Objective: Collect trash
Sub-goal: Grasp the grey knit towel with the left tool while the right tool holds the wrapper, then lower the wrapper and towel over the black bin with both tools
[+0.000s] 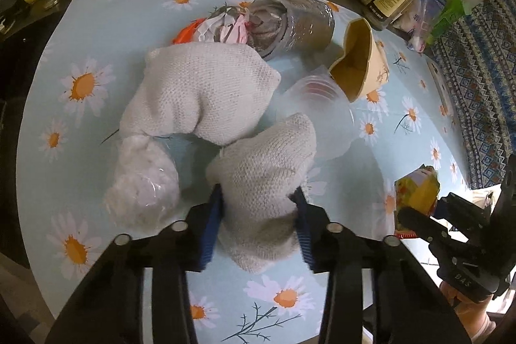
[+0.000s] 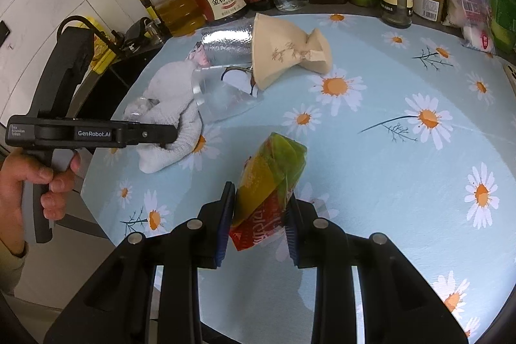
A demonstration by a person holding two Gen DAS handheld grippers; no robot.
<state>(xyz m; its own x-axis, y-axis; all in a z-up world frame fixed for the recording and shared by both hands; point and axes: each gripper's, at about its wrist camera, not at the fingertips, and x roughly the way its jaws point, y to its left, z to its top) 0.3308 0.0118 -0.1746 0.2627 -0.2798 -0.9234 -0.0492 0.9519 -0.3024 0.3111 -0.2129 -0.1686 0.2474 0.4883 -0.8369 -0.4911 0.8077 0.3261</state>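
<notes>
Left gripper: blue pads pressed on both sides of a crumpled grey-white knitted cloth lying on the pale blue daisy-print tablecloth. Cloth arcs toward 11 o'clock. A clear plastic bag of white crumpled material touches it at 9 o'clock. At 12 o'clock, a clear plastic bottle stuffed with scraps; at 1 o'clock, a crushed tan paper cup. At 3 o'clock, a yellow-green wrapper in the right gripper.
</notes>
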